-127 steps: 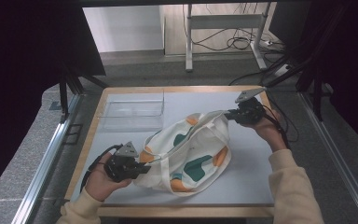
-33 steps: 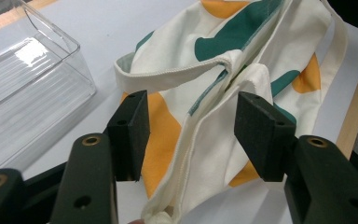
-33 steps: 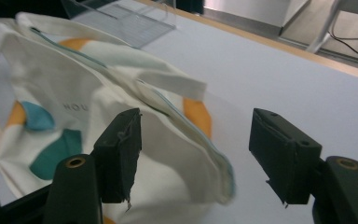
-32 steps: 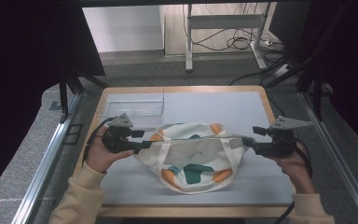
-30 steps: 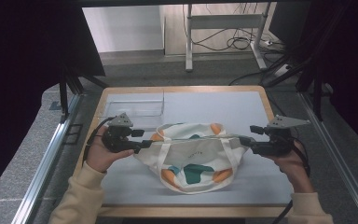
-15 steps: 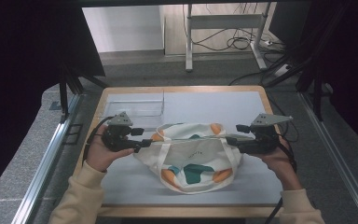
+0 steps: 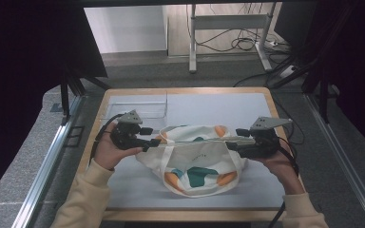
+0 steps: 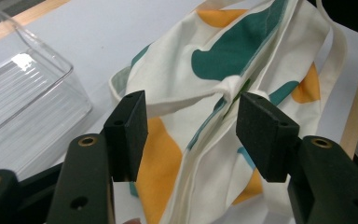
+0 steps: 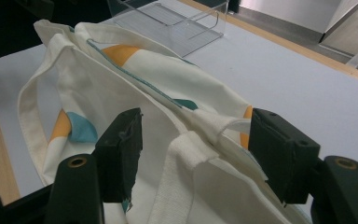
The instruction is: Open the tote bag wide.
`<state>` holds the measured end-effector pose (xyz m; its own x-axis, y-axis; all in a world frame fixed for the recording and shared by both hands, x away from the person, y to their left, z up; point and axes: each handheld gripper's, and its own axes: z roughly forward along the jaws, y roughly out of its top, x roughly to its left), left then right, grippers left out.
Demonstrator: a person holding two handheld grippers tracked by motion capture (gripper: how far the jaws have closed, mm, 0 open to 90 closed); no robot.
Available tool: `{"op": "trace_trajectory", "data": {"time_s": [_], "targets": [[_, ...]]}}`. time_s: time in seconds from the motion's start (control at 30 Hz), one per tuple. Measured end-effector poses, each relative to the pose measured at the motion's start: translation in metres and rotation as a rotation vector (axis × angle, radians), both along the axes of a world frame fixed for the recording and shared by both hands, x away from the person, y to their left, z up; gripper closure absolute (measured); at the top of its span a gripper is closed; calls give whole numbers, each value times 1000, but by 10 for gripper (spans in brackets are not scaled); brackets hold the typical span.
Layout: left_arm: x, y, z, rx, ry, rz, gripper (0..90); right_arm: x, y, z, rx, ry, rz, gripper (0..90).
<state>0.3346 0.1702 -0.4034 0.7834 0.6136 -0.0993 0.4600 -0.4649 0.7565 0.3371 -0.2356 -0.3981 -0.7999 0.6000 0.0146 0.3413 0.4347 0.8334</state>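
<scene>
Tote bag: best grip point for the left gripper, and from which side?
Take the tote bag at its top hem, at the left corner where the strap bunches into a thick fold. Come in level from the bag's left, as the left gripper already points, jaws open either side of that fold. The hem is stretched toward the right gripper, so the edge likely sits firm and raised.

Cream tote bag (image 7: 197, 161), orange-teal blotches, lies crumpled mid-table, mouth edge stretched sideways.

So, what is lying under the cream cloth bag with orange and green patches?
Under the cream cloth bag lies the pale grey table mat; whatever the cloth covers cannot be seen.
</scene>
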Motion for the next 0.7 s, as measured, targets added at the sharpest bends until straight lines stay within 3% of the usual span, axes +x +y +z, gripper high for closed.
{"op": "trace_trajectory", "data": {"time_s": [0.33,0.7], "targets": [[14,-29,7,55,10,-64,452,0,-1,0,-2,-1,15,353],[26,-42,-4,94,56,-120,528,-1,-6,-1,5,0,2,353]]}}
